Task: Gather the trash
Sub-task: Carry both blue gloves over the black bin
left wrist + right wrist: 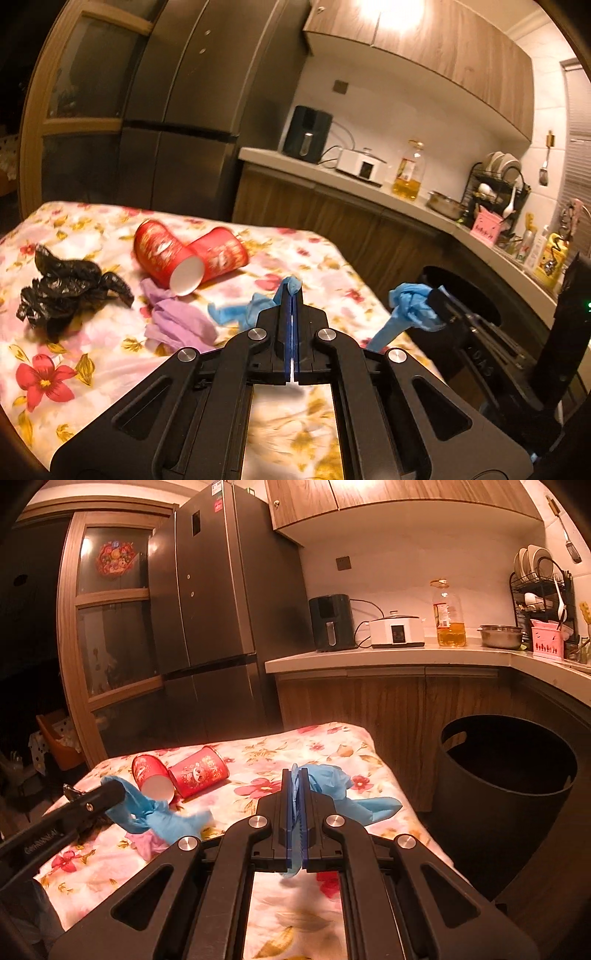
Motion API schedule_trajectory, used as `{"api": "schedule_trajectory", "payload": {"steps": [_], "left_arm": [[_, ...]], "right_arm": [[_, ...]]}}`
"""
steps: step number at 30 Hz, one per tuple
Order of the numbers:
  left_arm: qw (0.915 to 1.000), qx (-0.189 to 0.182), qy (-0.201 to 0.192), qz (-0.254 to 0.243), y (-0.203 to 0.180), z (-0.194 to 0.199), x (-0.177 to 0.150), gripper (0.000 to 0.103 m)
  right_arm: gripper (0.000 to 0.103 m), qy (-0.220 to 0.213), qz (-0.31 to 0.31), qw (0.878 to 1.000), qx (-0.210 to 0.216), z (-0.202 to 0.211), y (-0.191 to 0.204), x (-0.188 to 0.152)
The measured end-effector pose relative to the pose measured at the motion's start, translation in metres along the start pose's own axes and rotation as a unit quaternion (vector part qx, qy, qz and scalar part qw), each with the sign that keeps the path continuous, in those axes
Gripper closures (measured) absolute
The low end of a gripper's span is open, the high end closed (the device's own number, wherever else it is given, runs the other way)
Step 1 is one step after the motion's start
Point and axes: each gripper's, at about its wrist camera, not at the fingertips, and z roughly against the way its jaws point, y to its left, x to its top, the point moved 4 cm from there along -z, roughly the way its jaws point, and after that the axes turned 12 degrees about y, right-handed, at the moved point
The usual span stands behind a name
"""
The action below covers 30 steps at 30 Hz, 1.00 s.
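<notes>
Now my left claw (291, 291) pinches one blue glove (236, 312), my right claw (295, 775) another blue glove (332, 781), above the floral bench (110, 354).

cups (188, 256) on table (92, 354), bag (66, 291) left of them, bin (506, 775) right of table

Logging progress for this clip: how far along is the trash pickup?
Done: nothing visible in the bin. In hand: each gripper, left and right, is shut on a blue glove. Left on the table: two red cups, black bag, purple glove.
</notes>
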Motion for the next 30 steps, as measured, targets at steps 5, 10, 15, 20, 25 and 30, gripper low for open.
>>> {"api": "schedule_trajectory", "payload": {"steps": [5, 10, 15, 20, 25, 30], "left_arm": [[0.9997, -0.013, -0.007, -0.019, -0.027, 0.006, 0.005, 0.103], [0.9987, -0.028, -0.008, -0.041, -0.056, 0.004, 0.009, 0.103], [0.9971, -0.045, -0.008, -0.060, -0.084, -0.004, 0.016, 0.103], [0.9942, -0.064, -0.013, -0.085, -0.120, -0.018, 0.031, 0.103], [0.9901, -0.087, -0.020, -0.108, -0.159, -0.033, 0.047, 0.103], [0.9863, -0.110, -0.018, -0.122, -0.193, -0.054, 0.061, 0.103]], "right_arm": [[0.099, -0.011, -0.003, 1.000, -0.002, 0.016, -0.013, 0.005], [0.099, -0.023, -0.008, 1.000, -0.012, 0.029, -0.031, 0.011], [0.099, -0.039, -0.021, 0.999, -0.031, 0.042, -0.056, 0.023], [0.099, -0.051, -0.028, 0.997, -0.056, 0.050, -0.081, 0.038], [0.099, -0.070, -0.039, 0.993, -0.089, 0.059, -0.114, 0.056], [0.099, -0.083, -0.058, 0.988, -0.113, 0.065, -0.148, 0.072]]}}
